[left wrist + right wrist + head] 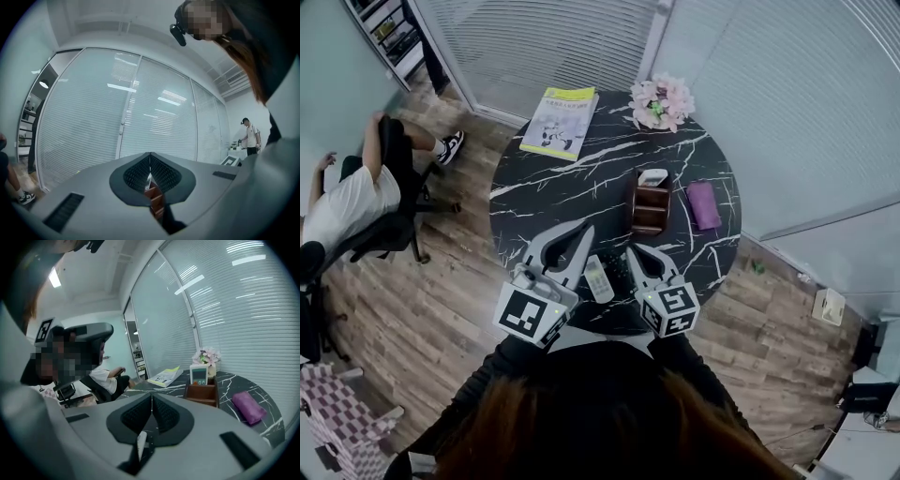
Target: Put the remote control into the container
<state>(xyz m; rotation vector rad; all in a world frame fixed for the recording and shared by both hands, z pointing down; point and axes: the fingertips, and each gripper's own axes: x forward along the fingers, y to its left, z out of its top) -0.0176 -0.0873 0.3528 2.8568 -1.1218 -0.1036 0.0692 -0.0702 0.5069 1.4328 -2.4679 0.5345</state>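
We judge the task barely begun: the remote control (598,278) lies flat on the black marble counter (572,187), near its front edge, between the two tongs and gripped by neither. The container (650,211), a brown wooden box, stands further back, well apart from the remote, with a small white device (653,176) already upright at its far end.

The left tongs (579,236) have their jaws together and nothing between them; in the left gripper view the pads meet along a thin line. The right tongs (633,253) are likewise closed and empty. In the right gripper view a pale sliver shows through the gap beneath the pads, which is probably the remote lying on the counter below, though the view there is too cramped to be sure.

Everything remains to be done: opening one pair of tongs, taking hold of the remote, carrying it to the container and setting it inside.
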